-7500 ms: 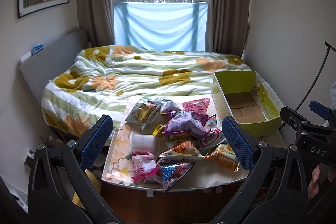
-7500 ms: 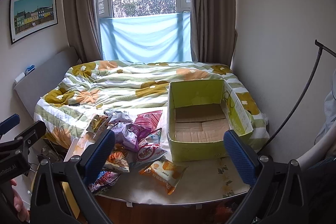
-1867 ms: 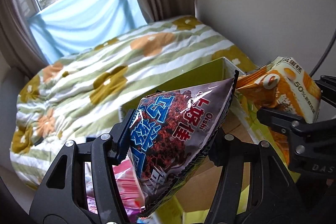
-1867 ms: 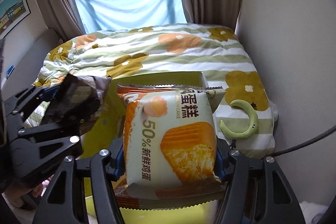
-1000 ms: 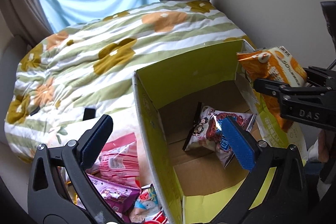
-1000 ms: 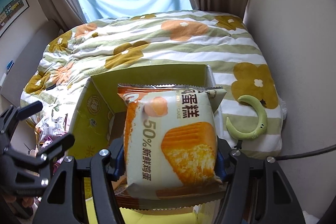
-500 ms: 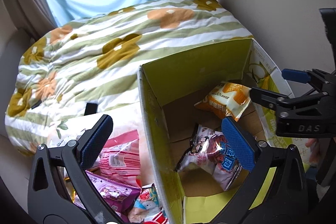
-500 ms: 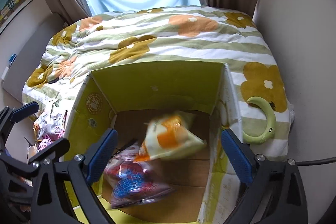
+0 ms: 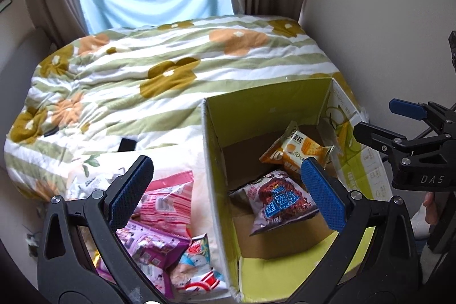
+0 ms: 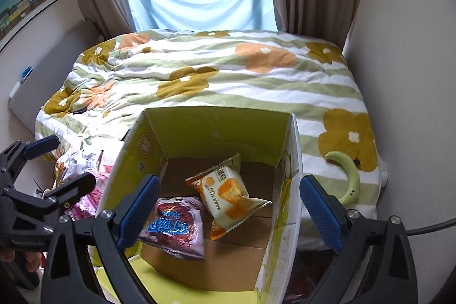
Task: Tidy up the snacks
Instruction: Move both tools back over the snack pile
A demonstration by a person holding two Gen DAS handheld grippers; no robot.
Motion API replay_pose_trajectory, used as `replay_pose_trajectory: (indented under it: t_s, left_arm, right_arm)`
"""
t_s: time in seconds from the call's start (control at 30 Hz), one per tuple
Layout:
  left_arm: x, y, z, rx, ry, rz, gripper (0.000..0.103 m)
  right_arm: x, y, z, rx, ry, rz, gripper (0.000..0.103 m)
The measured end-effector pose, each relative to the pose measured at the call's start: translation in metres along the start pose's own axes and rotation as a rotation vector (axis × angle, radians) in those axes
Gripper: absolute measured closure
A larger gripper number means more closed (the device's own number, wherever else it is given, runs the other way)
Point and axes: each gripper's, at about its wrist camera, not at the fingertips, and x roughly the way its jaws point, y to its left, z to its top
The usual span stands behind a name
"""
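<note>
1. Striped green-and-white quilt (image 10: 216, 81) with orange and mustard flowers covers the bed ahead of you, running back to the curtained window.
2. Your yellow-green cardboard box (image 10: 216, 127) stands open at the bed's near edge, on the right side, and two packets lie on its brown floor.
3. Outside the box, against its left wall, you have a loose heap of snacks (image 9: 162, 218) on the pale floral cloth, pink and purple bags among them.
4. Your left gripper (image 9: 228, 193) is spread wide with nothing between its blue pads; one pad hangs over the heap, the other over the box.
5. Your right gripper (image 10: 228, 207) is likewise wide apart and empty above the box. Its jaws have just been opening, and nothing sits between them now.
6. Inside, the dark chocolate-print bag (image 10: 176, 227) lies toward the near left corner of the box floor.
7. Beside it, the orange cake packet (image 10: 225, 190) lies tilted toward the far right, its lower corner just beside the dark bag.
8. On the quilt right of the box you can see a curved green object (image 10: 349, 175).
</note>
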Motion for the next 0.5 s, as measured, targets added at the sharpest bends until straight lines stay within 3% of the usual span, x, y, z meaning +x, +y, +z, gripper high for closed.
replay_pose_trajectory:
  t_s: [0.23,0.5]
  left_arm:
    - [-0.063,0.031,-0.029,-0.011,-0.068,0.056,0.001]
    - [-0.117,0.110,-0.094,-0.077,-0.086,0.099,0.001]
  right_arm:
    - [-0.038,0.037,-0.021,-0.021,-0.069,0.048,0.005]
    - [-0.063,0.108,-0.063,-0.051,-0.113,0.057,0.005]
